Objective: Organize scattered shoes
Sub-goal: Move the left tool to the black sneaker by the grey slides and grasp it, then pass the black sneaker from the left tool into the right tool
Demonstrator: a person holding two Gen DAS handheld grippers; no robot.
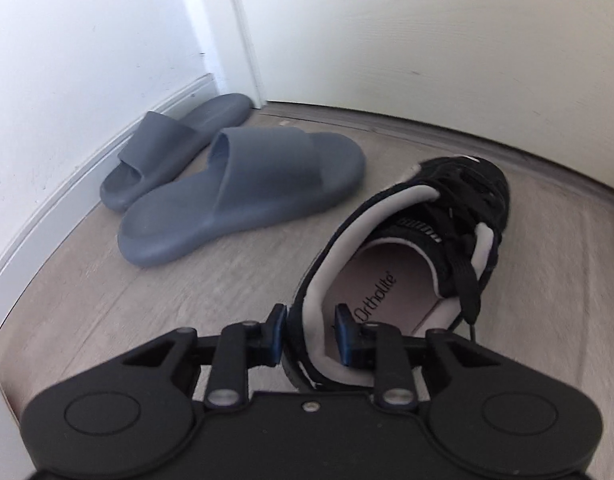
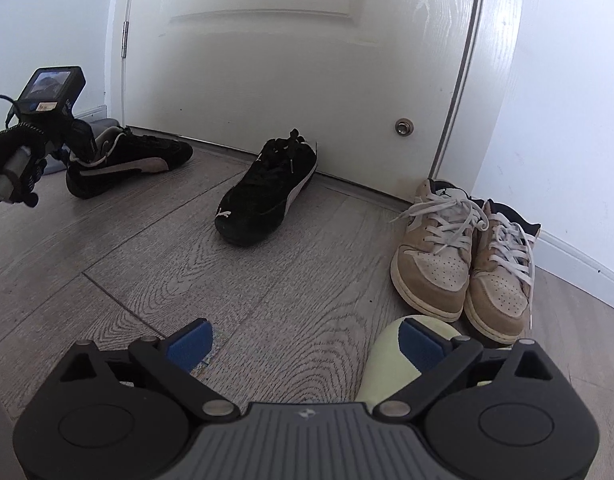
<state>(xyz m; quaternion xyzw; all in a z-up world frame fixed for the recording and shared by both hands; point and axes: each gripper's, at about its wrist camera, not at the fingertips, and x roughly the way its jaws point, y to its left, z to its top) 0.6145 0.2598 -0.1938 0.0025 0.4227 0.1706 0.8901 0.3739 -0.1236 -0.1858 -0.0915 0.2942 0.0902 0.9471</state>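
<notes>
1. Left tongs (image 1: 311, 334) are clamped on the heel collar of a black sneaker (image 1: 419, 248), one blue pad outside the collar and the other inside against the pale lining.
2. That sneaker stretches away from the left tongs toward the white wall (image 1: 447, 40), its laces loose over the tongue; I cannot tell whether its sole touches the wood floor (image 1: 87, 300).
3. Ahead and to the left of those tongs, two grey slides (image 1: 243, 196) lie side by side, touching, next to the skirting board.
4. Right tongs (image 2: 303, 346) stand wide open with nothing between the blue pads (image 2: 191, 344), hovering low over the floor.
5. Straight ahead of the right tongs, a second black sneaker (image 2: 267, 192) lies by itself at the foot of the white door (image 2: 287, 60), toe pointing back toward them.
6. Ahead and to the right, a pair of tan sneakers (image 2: 463, 264) sits together near the door corner, white laces untied.
7. Just beneath the right-hand pad, a pale green rounded object (image 2: 391, 356) peeks out; I cannot tell what it is.
8. Far off to the left of the right tongs, a gloved hand (image 2: 11, 168) holds the other tool at the first sneaker.
</notes>
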